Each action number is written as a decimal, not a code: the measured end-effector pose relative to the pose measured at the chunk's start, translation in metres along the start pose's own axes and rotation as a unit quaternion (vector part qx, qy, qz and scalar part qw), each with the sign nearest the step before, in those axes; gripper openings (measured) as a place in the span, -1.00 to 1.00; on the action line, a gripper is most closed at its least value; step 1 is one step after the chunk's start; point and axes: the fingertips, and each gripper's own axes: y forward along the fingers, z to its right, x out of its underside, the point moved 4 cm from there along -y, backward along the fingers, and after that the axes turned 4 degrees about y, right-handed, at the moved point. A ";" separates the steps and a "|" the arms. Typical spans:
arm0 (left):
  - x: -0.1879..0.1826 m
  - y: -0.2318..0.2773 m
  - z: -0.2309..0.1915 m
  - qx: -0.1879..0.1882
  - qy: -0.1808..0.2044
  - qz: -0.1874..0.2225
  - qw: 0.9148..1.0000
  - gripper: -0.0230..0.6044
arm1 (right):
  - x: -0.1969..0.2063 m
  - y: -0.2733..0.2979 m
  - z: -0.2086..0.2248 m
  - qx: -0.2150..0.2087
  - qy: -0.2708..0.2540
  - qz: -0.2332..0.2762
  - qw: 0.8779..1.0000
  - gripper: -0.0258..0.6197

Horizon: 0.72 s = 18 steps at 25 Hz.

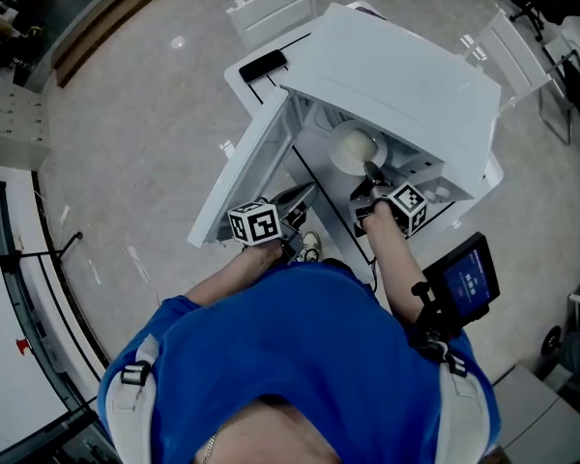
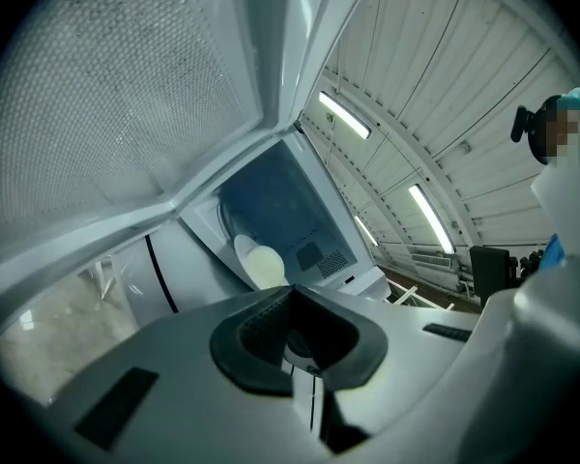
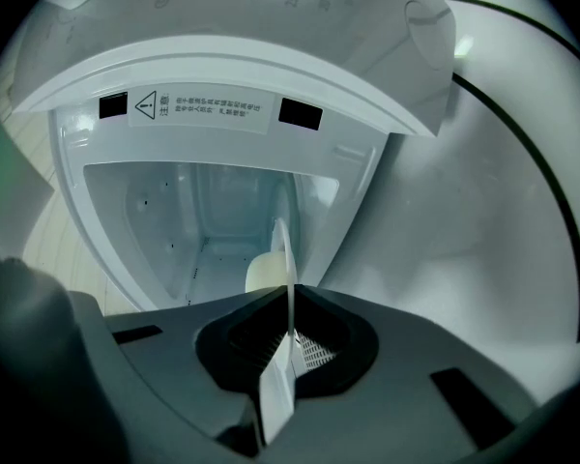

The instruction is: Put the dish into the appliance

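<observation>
The fingers (image 2: 254,329) of your left gripper (image 2: 290,296) are pressed together with nothing between them. In the head view that gripper sits low and to the left of the opening, just beside the lower edge of the open door (image 1: 254,162). The door swings out to the left, and its perforated screen fills the upper left of the left gripper view.

The microwave oven (image 1: 406,85) stands on a white table (image 1: 240,73) marked with black lines. A black phone (image 1: 263,65) lies on the table behind the door. A warning label (image 3: 200,110) is fixed across the top of the cavity frame.

The dish (image 1: 353,148), pale and round, is at the mouth of the cavity, under the front edge of the oven's top. Your right gripper (image 3: 288,303) is clamped on its near rim. In the right gripper view the rim runs edge-on between the two dark pads (image 3: 242,341) and rises in front of the white cavity. Whether the dish touches the cavity floor cannot be determined.

Further right, a small lit screen (image 1: 469,280) is mounted by your right arm. A white chair (image 1: 517,51) stands behind the table on that side.
</observation>
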 end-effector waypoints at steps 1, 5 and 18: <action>-0.001 0.000 0.001 0.001 0.001 -0.001 1.000 -0.91 | -0.001 0.001 -0.001 0.000 0.001 0.003 1.000 -0.88; -0.003 0.000 0.004 0.003 0.005 -0.007 1.000 -0.91 | -0.003 0.001 -0.004 0.006 0.002 0.014 1.000 -0.89; -0.001 0.004 0.009 0.001 0.032 -0.023 0.999 -0.91 | -0.009 0.006 -0.014 0.007 -0.032 0.036 0.999 -0.88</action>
